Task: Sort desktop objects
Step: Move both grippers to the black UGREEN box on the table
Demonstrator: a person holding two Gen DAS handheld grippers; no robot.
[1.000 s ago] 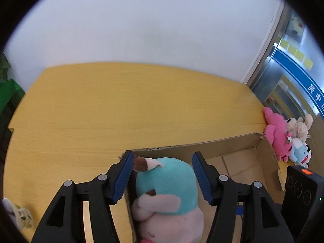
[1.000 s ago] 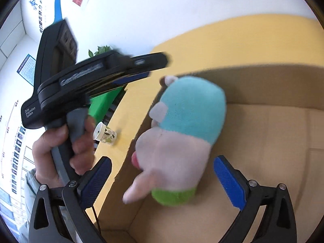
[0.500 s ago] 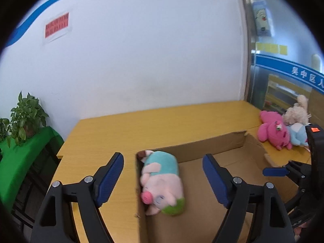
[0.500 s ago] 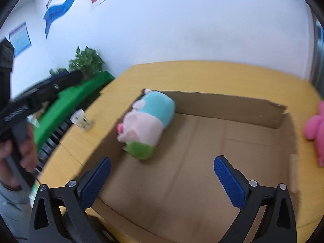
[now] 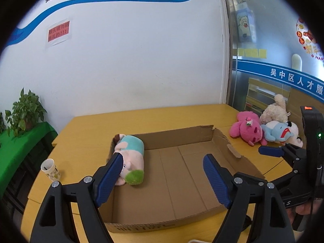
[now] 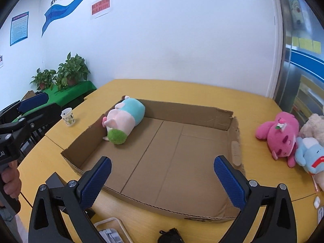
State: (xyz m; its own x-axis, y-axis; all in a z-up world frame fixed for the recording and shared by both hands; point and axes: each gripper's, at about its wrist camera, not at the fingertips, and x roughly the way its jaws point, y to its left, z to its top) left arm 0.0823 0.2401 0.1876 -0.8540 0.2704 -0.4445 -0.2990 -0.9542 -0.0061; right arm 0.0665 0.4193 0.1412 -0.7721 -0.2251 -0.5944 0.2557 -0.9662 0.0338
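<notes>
A pink, teal and green plush pig [image 5: 132, 158] [image 6: 125, 122] lies in the far left corner of a shallow cardboard box [image 5: 226, 141] [image 6: 222, 119] on the yellow table. My left gripper [image 5: 162, 174] is open and empty, above the box's near edge. My right gripper [image 6: 162, 179] is open and empty, above the box's near side. A pink plush [image 5: 248, 128] [image 6: 280, 134], a light blue plush [image 5: 278, 132] [image 6: 310, 156] and a cream plush [image 5: 275, 110] [image 6: 312, 124] lie together on the table right of the box.
A paper cup [image 5: 49, 169] [image 6: 67, 116] stands on the table left of the box. Potted plants [image 6: 64, 71] sit on a green-covered stand at the far left. A white tray [image 6: 107, 230] and a small black object [image 6: 172, 236] lie at the near table edge.
Both grippers have pulled back and up from the box. The left gripper, which was around the plush pig, let it go; the pig now lies in the box corner.
</notes>
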